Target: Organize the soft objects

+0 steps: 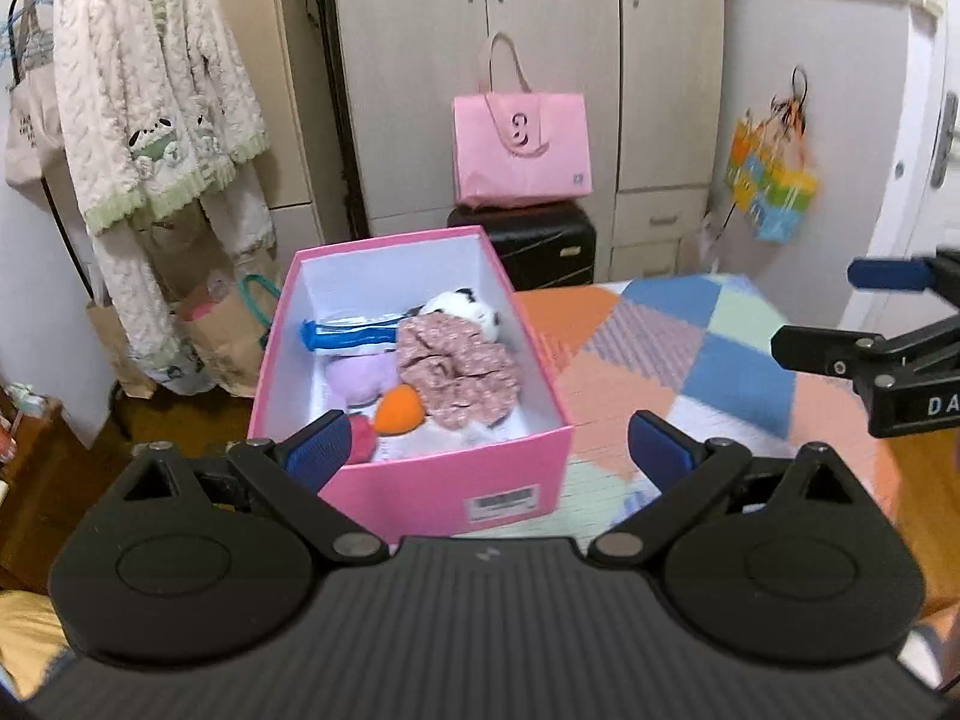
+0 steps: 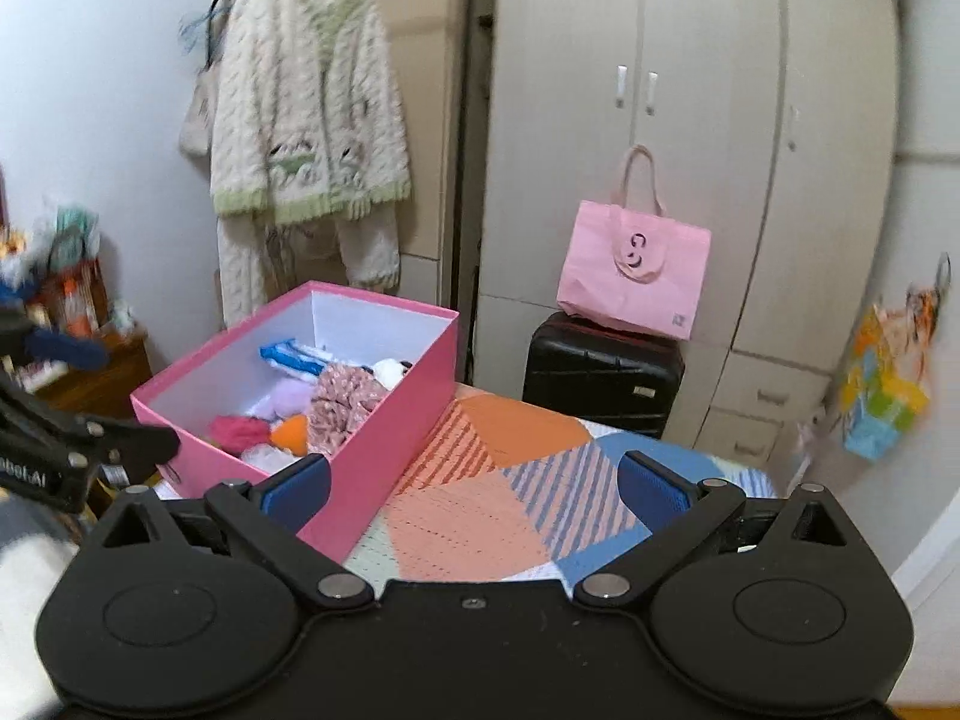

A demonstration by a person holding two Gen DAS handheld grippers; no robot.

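An open pink box (image 1: 420, 489) (image 2: 384, 456) stands on a patchwork mat (image 1: 708, 360) (image 2: 474, 516). Inside it lie a floral fabric piece (image 1: 462, 375) (image 2: 345, 402), a black-and-white plush (image 1: 465, 306), a blue-and-white item (image 1: 351, 337), a lilac plush (image 1: 360, 381), an orange ball (image 1: 399, 411) and a magenta piece (image 2: 240, 432). My left gripper (image 1: 489, 450) hovers open over the box's near end with nothing between its pads. My right gripper (image 2: 474, 483) is open and empty to the right of the box, above the mat.
Behind the table a pink tote bag (image 1: 519, 150) rests on a black suitcase (image 1: 540, 240) in front of a wardrobe (image 2: 660, 120). A fluffy robe (image 1: 150, 120) hangs on a rack at the left, with paper bags (image 1: 222, 336) on the floor below. A colourful bag (image 1: 771, 180) hangs at the right.
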